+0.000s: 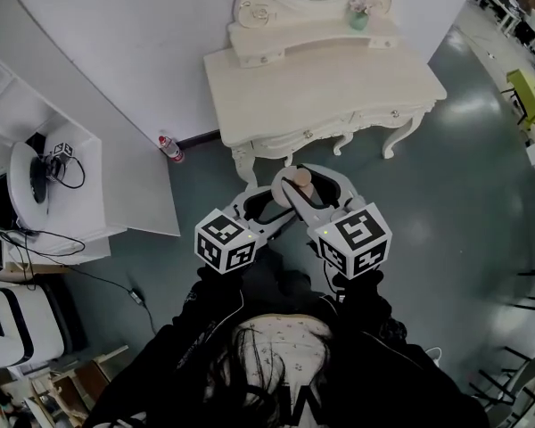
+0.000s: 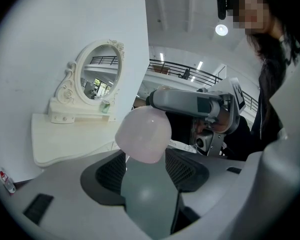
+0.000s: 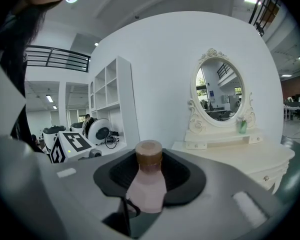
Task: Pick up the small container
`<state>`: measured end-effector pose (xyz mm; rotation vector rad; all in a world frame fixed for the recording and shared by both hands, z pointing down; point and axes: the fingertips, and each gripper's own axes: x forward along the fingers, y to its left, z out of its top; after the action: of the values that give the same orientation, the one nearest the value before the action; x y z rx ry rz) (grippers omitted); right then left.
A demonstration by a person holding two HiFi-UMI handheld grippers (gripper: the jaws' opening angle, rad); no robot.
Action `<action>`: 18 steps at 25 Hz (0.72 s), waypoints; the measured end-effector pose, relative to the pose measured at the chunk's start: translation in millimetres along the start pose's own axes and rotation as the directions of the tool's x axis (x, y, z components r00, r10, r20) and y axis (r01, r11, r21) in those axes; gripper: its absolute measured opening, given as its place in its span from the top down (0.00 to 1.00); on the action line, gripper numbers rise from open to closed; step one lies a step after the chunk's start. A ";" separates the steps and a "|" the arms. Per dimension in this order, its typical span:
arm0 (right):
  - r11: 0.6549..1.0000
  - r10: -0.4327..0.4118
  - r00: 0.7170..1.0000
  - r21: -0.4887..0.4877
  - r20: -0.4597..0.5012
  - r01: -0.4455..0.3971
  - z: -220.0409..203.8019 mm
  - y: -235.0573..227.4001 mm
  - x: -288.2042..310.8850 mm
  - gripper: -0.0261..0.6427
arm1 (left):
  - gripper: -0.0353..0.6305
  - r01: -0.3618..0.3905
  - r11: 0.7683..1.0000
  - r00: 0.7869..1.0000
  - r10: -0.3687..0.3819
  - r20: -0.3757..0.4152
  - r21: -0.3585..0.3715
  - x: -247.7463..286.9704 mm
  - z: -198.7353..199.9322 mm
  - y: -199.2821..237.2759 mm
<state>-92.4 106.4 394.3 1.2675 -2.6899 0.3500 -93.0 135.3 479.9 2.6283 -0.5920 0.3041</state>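
In the right gripper view a small pale pink container with a brown cap stands between the jaws of my right gripper, which is shut on it. The head view shows it as the capped container held in the air by that right gripper, in front of the person's chest. My left gripper is close on its left. In the left gripper view, a grey-green container with a rounded pale pink top is held in the left gripper. The right gripper's body shows just behind it.
A cream dressing table with an oval mirror stands ahead against the white wall, with a small green bottle on its shelf. A red-capped bottle stands on the floor. White shelving with equipment is at the left.
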 end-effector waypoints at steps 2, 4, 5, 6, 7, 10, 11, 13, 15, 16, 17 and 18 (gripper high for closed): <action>1.000 0.009 1.000 -0.002 0.004 -0.009 -2.9 1.0 -14.7 0.74 | 0.60 -0.010 1.000 1.000 0.010 0.003 0.003 3.2 -3.8 -13.8; 1.000 0.018 1.000 -0.007 0.005 -0.018 -6.3 2.8 -28.7 0.74 | 0.60 -0.019 1.000 1.000 0.019 0.007 0.004 6.1 -8.3 -27.1; 1.000 0.022 1.000 -0.012 0.005 -0.022 -8.0 3.9 -34.9 0.74 | 0.60 -0.023 1.000 1.000 0.023 0.010 0.004 7.2 -10.5 -33.2; 1.000 0.026 1.000 -0.017 0.004 -0.026 -9.6 5.3 -40.7 0.74 | 0.60 -0.027 1.000 1.000 0.027 0.014 0.002 8.1 -12.7 -38.9; 0.999 0.030 1.000 -0.022 0.003 -0.030 -11.4 6.7 -46.3 0.74 | 0.60 -0.031 1.000 0.999 0.031 0.019 0.000 8.9 -15.0 -44.5; 0.999 0.038 0.999 -0.030 0.002 -0.038 -16.3 10.5 -63.3 0.74 | 0.60 -0.038 0.999 0.999 0.038 0.027 -0.004 10.9 -21.5 -61.3; 0.999 0.040 0.999 -0.031 0.002 -0.040 -17.7 11.5 -68.4 0.74 | 0.60 -0.040 0.999 0.999 0.040 0.028 -0.003 11.4 -23.3 -66.3; 0.998 0.045 0.999 -0.034 0.001 -0.045 -20.7 13.4 -77.4 0.74 | 0.60 -0.044 0.999 0.999 0.044 0.031 -0.002 12.5 -27.0 -75.0; 0.998 0.049 0.999 -0.037 0.000 -0.049 -24.0 15.1 -85.4 0.74 | 0.60 -0.047 0.999 0.998 0.047 0.036 -0.004 13.8 -31.0 -82.8; 0.998 0.051 0.999 -0.039 -0.001 -0.051 -25.6 15.8 -89.2 0.74 | 0.60 -0.048 0.999 0.998 0.048 0.037 -0.005 14.6 -33.0 -86.6; 0.998 0.053 0.999 -0.041 -0.002 -0.053 -27.1 16.3 -92.8 0.74 | 0.60 -0.048 0.999 0.998 0.049 0.038 -0.007 15.4 -34.8 -90.1; 0.998 0.053 0.999 -0.042 -0.002 -0.053 -28.6 16.8 -96.1 0.74 | 0.60 -0.048 0.999 0.998 0.048 0.038 -0.007 16.2 -36.7 -93.4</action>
<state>-43.7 195.6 397.2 1.1859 -2.7192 0.2991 -40.9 222.4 483.8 2.6221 -0.6688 0.2667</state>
